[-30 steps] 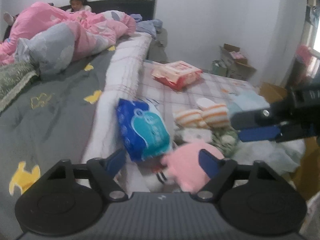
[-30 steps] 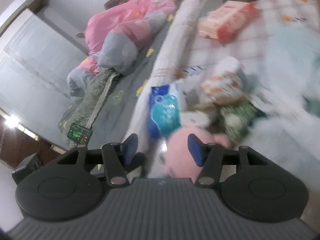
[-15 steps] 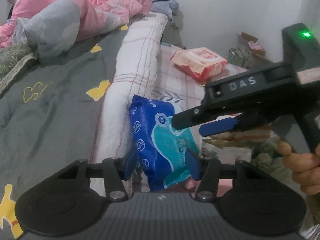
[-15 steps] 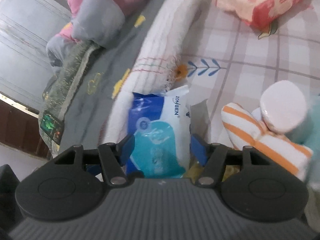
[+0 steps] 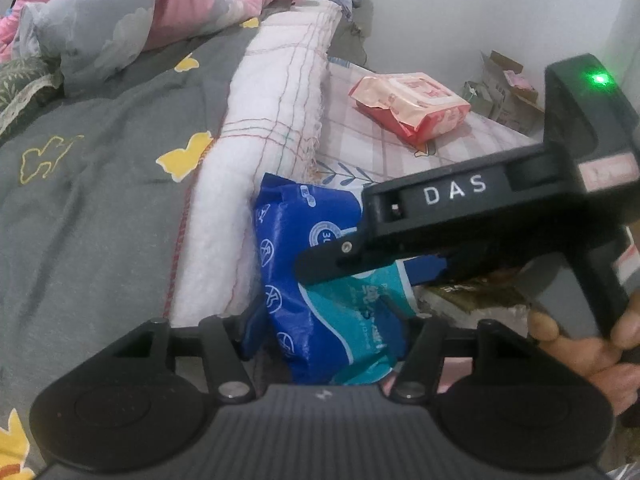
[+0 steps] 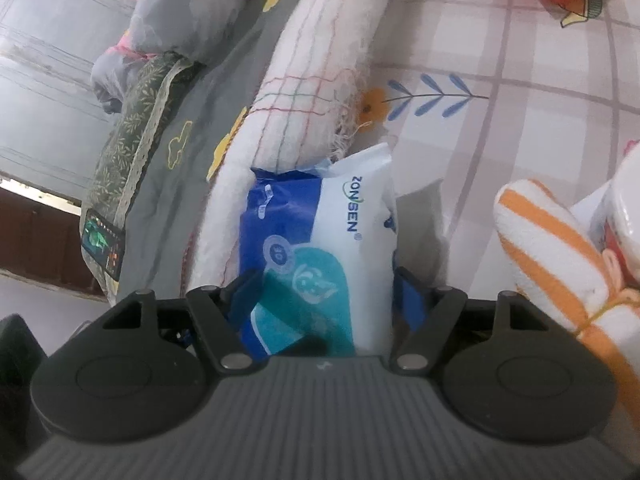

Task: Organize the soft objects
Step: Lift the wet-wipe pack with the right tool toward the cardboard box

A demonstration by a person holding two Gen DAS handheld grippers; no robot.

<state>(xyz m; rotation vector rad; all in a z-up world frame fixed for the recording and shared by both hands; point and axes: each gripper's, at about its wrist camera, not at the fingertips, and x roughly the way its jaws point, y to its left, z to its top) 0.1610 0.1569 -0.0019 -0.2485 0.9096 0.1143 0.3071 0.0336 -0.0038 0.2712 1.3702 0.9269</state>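
The blue and white pack [image 6: 316, 256] stands on the checked sheet [image 6: 520, 92], leaning against the rolled white blanket [image 6: 316, 64]. Both tools reach for it at once. The right gripper [image 6: 326, 294] has its two blue fingers on either side of the pack, and its jaws have just been opening wider. I cannot tell if the pads touch the pack. The left gripper [image 5: 326, 330] sits low at the pack's [image 5: 320, 280] near end, one finger on each side, jaws just opened a little; its grip is unclear too. A hand [image 5: 592, 356] holds the right tool. A striped orange sock bundle [image 6: 560, 264] lies beside the pack. A pink pack [image 5: 412, 106] lies farther off.
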